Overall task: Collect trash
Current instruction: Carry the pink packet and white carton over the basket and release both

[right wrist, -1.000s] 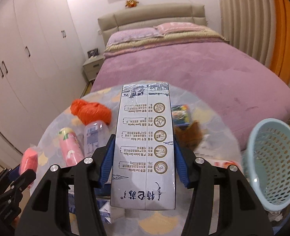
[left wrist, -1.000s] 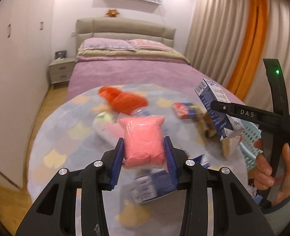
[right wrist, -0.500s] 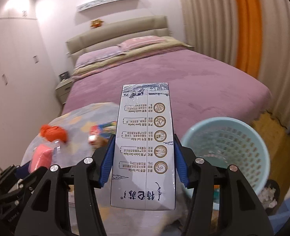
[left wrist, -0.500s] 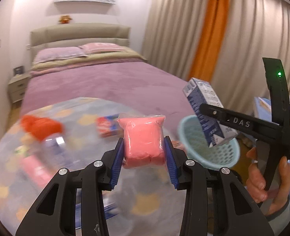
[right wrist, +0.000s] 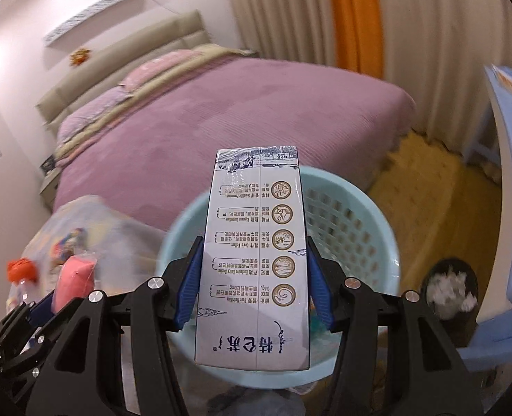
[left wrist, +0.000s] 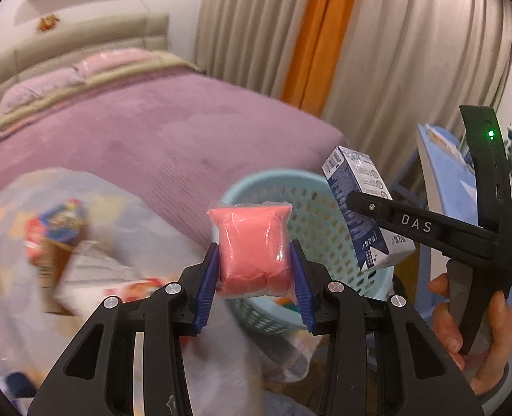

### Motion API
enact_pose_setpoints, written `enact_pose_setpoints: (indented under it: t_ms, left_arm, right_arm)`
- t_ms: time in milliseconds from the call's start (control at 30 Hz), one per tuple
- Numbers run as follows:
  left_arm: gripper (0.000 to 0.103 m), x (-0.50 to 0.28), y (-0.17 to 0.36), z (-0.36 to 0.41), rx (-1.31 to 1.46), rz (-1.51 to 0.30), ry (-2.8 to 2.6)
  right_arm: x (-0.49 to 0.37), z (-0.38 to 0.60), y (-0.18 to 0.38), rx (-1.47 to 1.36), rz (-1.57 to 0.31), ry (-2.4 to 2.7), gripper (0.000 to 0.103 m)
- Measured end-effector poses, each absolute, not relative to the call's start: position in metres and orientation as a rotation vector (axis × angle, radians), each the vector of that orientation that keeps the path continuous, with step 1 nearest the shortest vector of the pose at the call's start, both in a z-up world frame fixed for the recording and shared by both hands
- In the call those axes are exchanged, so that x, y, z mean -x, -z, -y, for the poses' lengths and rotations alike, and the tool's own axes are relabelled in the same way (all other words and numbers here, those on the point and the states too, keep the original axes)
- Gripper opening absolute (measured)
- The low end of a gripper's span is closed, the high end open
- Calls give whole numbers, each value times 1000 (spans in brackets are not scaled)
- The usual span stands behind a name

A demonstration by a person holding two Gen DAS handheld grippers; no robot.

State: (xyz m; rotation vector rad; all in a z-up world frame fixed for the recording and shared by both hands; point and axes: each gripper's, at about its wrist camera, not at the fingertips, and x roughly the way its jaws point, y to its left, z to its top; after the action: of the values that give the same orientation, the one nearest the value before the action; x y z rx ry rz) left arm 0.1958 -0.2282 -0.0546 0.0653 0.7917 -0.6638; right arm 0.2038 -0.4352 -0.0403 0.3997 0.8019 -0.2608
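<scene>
Left of the pale blue basket, the left gripper clamps a pink packet. Over the basket's rim, the right gripper grips a milk carton printed with Chinese text; its arm reads "DAS".

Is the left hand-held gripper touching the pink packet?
Touching. In the left wrist view both blue pads of the left hand-held gripper press the sides of the pink packet.
</scene>
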Motion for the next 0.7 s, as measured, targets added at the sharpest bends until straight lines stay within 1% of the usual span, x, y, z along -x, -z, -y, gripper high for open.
enact_pose_setpoints:
  t_ms: [133, 333, 367, 400, 433, 500, 700]
  left_arm:
    - [39, -206, 78, 251, -86, -855, 669]
    - [40, -209, 88, 272, -111, -871, 682]
    - [43, -209, 87, 273, -112, -865, 681]
    - [55, -208, 87, 274, -111, -864, 681]
    - [63, -206, 86, 272, -105, -859, 678]
    - [65, -202, 81, 269, -95, -836, 674]
    - [67, -192, 70, 257, -85, -805, 677]
  right_arm:
    - [-210, 463, 75, -498, -874, 239, 52]
    - [-218, 467, 96, -492, -908, 266, 53]
    - [-219, 466, 96, -481, -906, 277, 53]
    - [-219, 465, 96, -473, -902, 283, 53]
    - [-220, 464, 95, -471, -900, 279, 54]
    - [-218, 465, 96, -478, -895, 272, 59]
    - [-210, 463, 88, -472, -872, 264, 59]
